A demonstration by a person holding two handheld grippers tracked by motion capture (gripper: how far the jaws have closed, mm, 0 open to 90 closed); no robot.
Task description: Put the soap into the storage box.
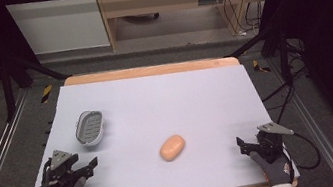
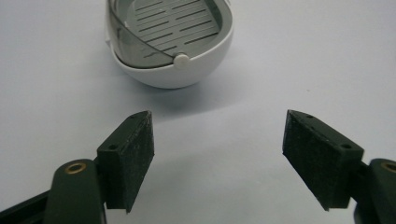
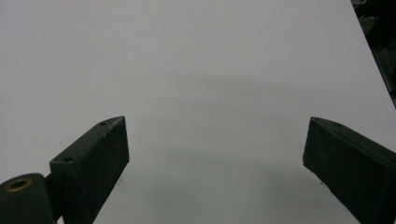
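While both claws sit idle, nothing has been moved yet.
Progress: soap [image 1: 172, 147] lies bare on the bench [image 1: 165, 98], centre-low in the high view; placing it in the dish looks like the whole job left.
Dish [image 1: 90, 127]: upper left of soap, well apart; slatted tray empty.
Left claw [image 1: 90, 165]: wide open, empty, facing dish [image 2: 170, 42].
Right claw [image 1: 241, 145]: wide open, empty.

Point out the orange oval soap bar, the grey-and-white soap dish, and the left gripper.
orange oval soap bar [image 1: 172, 147], high view, top face.
grey-and-white soap dish [image 1: 90, 127], high view, slotted grey insert.
left gripper [image 2: 217, 154], left gripper view, midway between fingertips.
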